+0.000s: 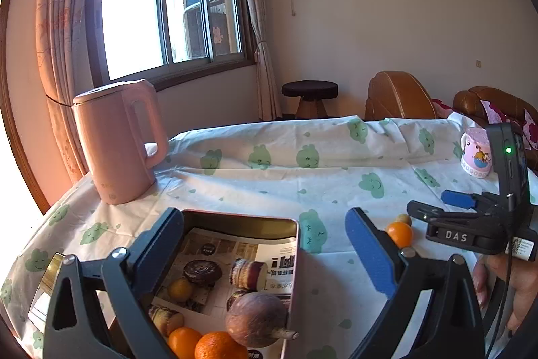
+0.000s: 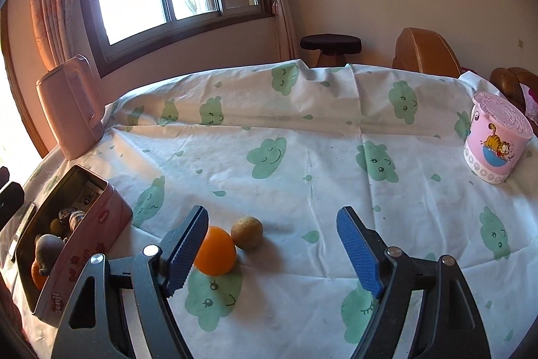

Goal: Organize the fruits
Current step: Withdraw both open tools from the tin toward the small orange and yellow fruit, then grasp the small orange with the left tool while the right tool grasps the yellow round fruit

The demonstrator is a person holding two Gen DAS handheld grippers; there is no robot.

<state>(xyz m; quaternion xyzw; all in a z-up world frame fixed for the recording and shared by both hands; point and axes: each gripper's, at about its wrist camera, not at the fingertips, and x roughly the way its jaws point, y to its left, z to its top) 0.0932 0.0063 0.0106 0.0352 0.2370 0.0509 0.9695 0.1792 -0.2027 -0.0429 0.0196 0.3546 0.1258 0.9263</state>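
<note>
Tin [image 1: 242, 221] is sitting on the tabletop [image 1: 302, 177] at the near left, lid off, holding several oranges [image 1: 183, 340], a brown round fruit [image 1: 255, 318] and a smaller yellow one (printed paper is lining the bottom). Left claw [image 1: 265, 254] is hovering over the tin's right half, jaws wide apart, nothing between them. Right claw [image 2: 270, 244] is standing with jaws apart too, gripping nothing; in the left wrist view it is showing at the right edge with a hand [image 1: 511, 288] under it. Loose orange [image 2: 215, 250] is lying on the cloth just right of the right claw's left finger [image 2: 186, 246], partly hidden by it, and a tan round fruit [image 2: 247, 231] is touching it on the far-right side. Pink kettle [image 1: 117, 140] is standing at the far left, pink cartoon cup [image 2: 496, 143] at the far right.
</note>
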